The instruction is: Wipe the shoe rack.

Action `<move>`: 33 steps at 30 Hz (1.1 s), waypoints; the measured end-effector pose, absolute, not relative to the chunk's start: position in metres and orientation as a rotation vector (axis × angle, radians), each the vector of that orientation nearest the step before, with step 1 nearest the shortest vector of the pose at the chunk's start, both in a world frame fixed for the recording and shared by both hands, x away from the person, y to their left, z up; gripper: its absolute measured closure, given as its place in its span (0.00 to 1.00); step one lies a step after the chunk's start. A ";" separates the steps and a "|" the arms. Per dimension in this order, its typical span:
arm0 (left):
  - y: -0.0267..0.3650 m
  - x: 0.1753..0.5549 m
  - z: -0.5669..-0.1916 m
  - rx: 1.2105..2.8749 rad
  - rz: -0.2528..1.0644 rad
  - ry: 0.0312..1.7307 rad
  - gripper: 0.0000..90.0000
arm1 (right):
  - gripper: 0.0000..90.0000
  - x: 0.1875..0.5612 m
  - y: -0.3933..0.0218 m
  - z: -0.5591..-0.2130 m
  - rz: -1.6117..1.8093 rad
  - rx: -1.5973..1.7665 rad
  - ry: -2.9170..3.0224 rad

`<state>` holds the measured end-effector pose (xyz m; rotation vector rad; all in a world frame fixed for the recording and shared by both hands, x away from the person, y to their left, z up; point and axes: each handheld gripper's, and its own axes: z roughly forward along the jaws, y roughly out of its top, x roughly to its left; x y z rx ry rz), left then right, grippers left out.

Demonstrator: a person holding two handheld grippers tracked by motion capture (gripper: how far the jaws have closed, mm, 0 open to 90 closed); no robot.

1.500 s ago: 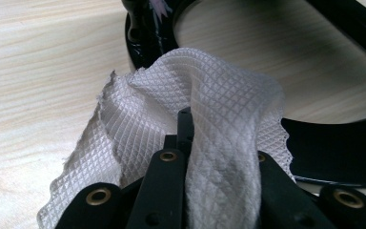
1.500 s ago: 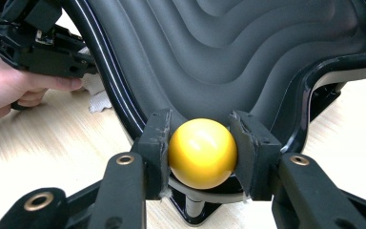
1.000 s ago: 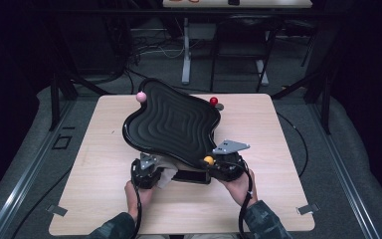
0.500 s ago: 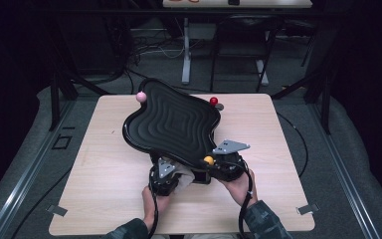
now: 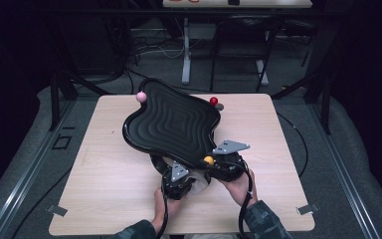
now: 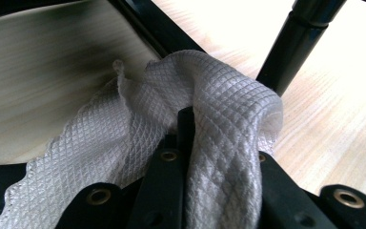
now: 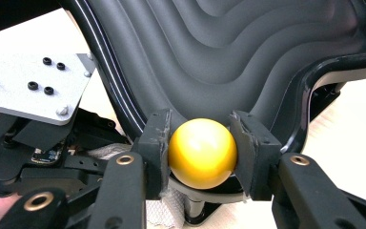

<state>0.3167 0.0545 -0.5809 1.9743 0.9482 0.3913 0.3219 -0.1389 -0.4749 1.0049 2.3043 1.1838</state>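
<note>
Since a second ago the left gripper (image 5: 178, 175) has slid across the table (image 5: 104, 169) toward the right one and now sits tucked under the near edge of the black wavy tray (image 5: 171, 119), just beside the right gripper (image 5: 210, 161). Its jaws are clenched on a white quilted cloth (image 6: 209, 109), which bunches over the tips close to one of the tray's black legs (image 6: 300, 38). The right gripper's jaws grasp the yellow ball (image 7: 202, 153) at the tray's near corner, holding that edge lifted. To wipe well beneath, the right hand should probably keep the tray steady and tilted while the cloth is swept along the wood in short strokes, steering round the leg rather than catching on it. Farther off, a pink ball (image 5: 141, 96) and a red ball (image 5: 213, 101) mark the tray's far corners, which sit over the table's back edge.
</note>
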 end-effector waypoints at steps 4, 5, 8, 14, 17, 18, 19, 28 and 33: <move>0.068 0.320 -0.578 1.972 0.405 0.981 0.94 | 0.66 0.322 -0.139 -0.475 1.182 1.003 2.302; 0.074 0.321 -0.577 1.978 0.414 0.982 0.94 | 0.66 0.322 -0.139 -0.475 1.183 1.001 2.302; 0.088 0.323 -0.575 1.962 0.430 1.020 0.94 | 0.66 0.322 -0.139 -0.475 1.182 1.000 2.303; 0.121 0.331 -0.572 1.937 0.464 1.102 0.94 | 0.66 0.321 -0.139 -0.475 1.177 1.003 2.301; 0.138 0.334 -0.568 1.913 0.494 1.134 0.94 | 0.66 0.321 -0.140 -0.474 1.162 1.006 2.303; 0.143 0.334 -0.567 1.904 0.500 1.146 0.94 | 0.66 0.322 -0.141 -0.474 1.160 1.004 2.303; 0.149 0.334 -0.566 1.896 0.502 1.158 0.94 | 0.66 0.322 -0.142 -0.474 1.161 1.006 2.305; 0.192 0.334 -0.555 1.815 0.548 1.235 0.94 | 0.66 0.323 -0.152 -0.472 1.142 1.034 2.309; 0.205 0.335 -0.550 1.778 0.557 1.251 0.94 | 0.66 0.323 -0.159 -0.473 1.156 1.049 2.296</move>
